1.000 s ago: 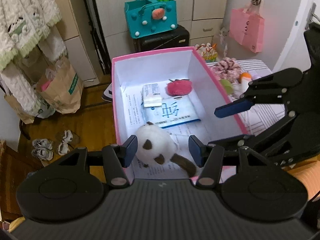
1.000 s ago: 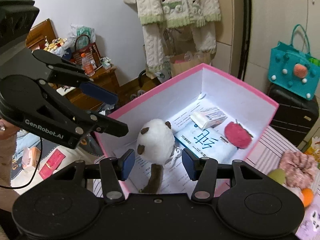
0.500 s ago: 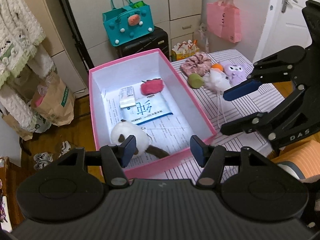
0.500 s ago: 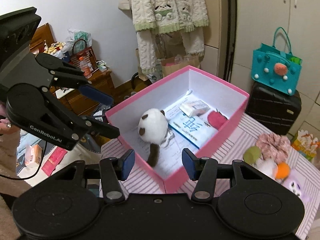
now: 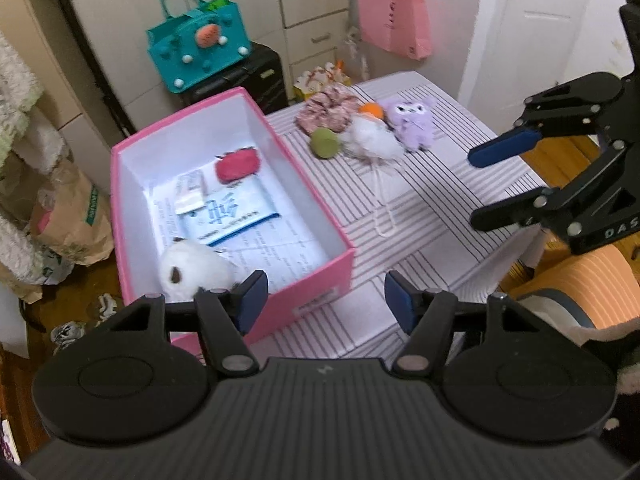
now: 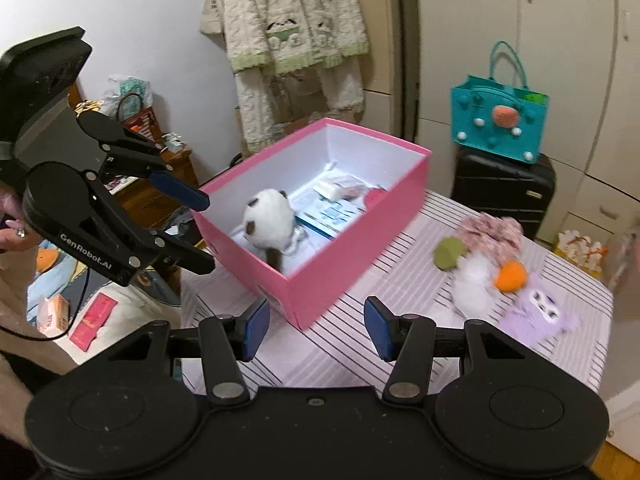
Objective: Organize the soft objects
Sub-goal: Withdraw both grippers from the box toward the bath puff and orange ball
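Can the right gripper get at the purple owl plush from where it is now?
Probably yes: the right gripper is open and empty, and the purple owl plush lies uncovered on the striped table, nothing between them.

The pink box (image 5: 338, 236) looks like smooth matt cardboard, white inside, with printed paper sheets (image 5: 276, 248) lining its floor. The white plush (image 6: 268, 220) in it is fluffy pile, as is the purple plush (image 5: 412, 124) on the striped woven tablecloth (image 5: 440, 200). Both grippers are matt black plastic with blue rubbery pads (image 5: 252, 300)
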Tool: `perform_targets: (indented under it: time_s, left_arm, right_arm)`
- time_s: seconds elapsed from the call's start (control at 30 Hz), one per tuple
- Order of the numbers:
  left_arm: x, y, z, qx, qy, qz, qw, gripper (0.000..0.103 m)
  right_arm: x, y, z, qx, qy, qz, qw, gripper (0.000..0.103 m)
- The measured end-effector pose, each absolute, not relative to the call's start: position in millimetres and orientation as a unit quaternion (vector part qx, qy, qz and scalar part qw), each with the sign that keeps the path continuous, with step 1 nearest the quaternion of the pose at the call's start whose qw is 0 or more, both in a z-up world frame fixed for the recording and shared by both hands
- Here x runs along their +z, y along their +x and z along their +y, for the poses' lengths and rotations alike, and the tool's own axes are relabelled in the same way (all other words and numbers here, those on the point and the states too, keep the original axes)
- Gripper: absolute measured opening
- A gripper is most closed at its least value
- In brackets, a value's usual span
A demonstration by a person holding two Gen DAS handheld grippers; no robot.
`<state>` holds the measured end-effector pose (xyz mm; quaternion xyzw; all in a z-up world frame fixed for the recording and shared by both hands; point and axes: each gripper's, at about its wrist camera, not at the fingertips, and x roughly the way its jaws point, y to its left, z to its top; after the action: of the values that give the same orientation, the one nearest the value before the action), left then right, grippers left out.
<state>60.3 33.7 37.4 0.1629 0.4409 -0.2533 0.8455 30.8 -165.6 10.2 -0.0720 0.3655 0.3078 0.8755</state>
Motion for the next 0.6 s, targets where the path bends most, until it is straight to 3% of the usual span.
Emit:
perform_targets:
  time_s: [0.27, 0.6]
  left_arm:
    - [19.5, 68.1, 1.5, -0.29, 0.151, 0.459, 0.826, 0.064]
    - [8.2, 72.6, -42.6, -0.322, 0.139, 0.416, 0.839, 0.064]
  right_arm:
    - [-10.9, 22.9, -206.7, 0.276, -0.054, 0.379, 0.882, 0.058]
    - [-35.2, 31.2, -236.8, 0.265, -0.064, 0.373, 0.887, 0.058]
